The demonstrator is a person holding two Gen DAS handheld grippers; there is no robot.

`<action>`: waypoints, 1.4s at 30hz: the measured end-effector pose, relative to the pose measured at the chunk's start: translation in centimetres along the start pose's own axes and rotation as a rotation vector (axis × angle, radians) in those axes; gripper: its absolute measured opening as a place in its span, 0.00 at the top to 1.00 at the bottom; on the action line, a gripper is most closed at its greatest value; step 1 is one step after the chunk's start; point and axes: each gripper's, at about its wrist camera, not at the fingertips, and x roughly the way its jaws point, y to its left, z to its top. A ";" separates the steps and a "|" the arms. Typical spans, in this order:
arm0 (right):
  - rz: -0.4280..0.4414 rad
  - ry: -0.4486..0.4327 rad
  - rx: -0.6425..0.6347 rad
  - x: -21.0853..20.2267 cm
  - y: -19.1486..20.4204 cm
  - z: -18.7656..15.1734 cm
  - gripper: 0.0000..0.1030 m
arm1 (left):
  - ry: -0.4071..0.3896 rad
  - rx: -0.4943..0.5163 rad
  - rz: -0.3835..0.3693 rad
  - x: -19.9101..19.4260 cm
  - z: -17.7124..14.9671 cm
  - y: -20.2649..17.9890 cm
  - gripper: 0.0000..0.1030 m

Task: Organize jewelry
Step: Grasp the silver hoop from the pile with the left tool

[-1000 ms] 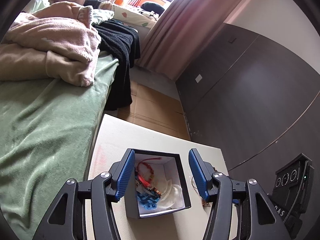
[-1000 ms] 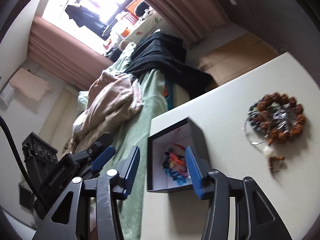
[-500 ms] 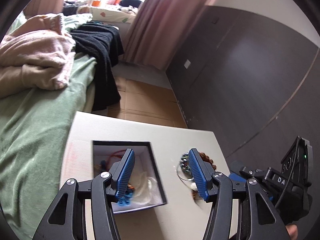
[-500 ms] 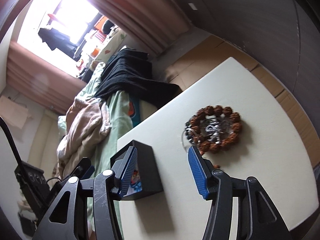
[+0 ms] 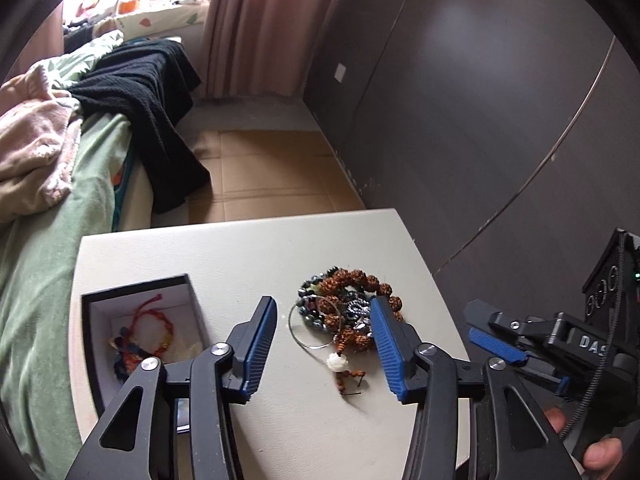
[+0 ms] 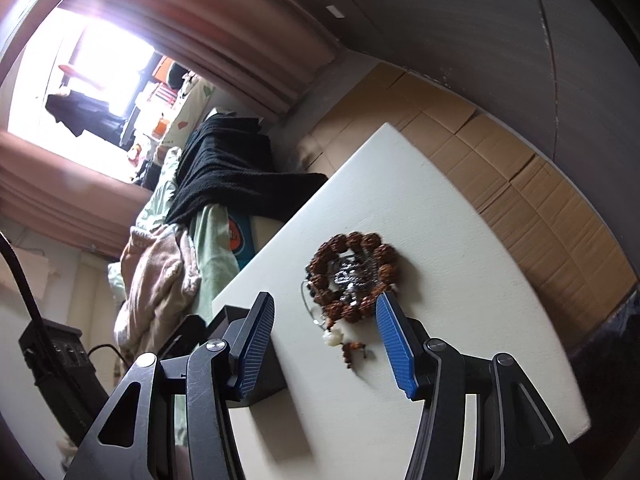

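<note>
Knobbly brown bead bracelets (image 5: 352,312) w/ both ribbed blue tongs (image 5: 324,344) (image 6: 326,344) released, left's jaws just narrowing.

- A white table (image 5: 248,252) fills the lower middle of the left wrist view, its far edge running from 9 o'clock toward 3 o'clock.
- A bed with a green sheet (image 5: 36,264) lies at 9 o'clock, just beside the table.
- A rumpled pink blanket (image 5: 32,148) sits on the bed at 10 o'clock.
- A black knitted cloth (image 5: 156,108) drapes over the bed's corner at 11 o'clock and hangs toward the floor.
- Flattened brown cardboard (image 5: 272,176) covers the floor beyond the table, toward 12 o'clock.
- A pink curtain (image 5: 260,24) hangs at 12 o'clock.
- A dark panelled wall (image 5: 480,100) runs from 1 to 3 o'clock.
- A bright window (image 6: 92,68) glares at 10 o'clock in the right wrist view.
</note>
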 end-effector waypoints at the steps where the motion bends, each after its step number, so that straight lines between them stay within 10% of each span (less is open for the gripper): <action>1: -0.001 0.001 0.006 -0.2 -0.3 0.2 0.48 | 0.012 -0.001 0.002 0.4 0.1 -0.2 0.58; 16: 0.015 0.030 0.120 -1.0 -3.9 1.9 0.48 | 0.201 -0.041 0.082 8.0 0.4 -0.3 0.68; 22: 0.034 0.026 0.130 -1.2 -4.2 2.1 0.48 | 0.217 -0.018 0.124 9.1 0.7 -0.3 0.39; 42: 0.055 0.049 0.149 -0.7 -4.2 2.1 0.48 | 0.280 0.007 0.088 12.2 0.4 0.5 0.42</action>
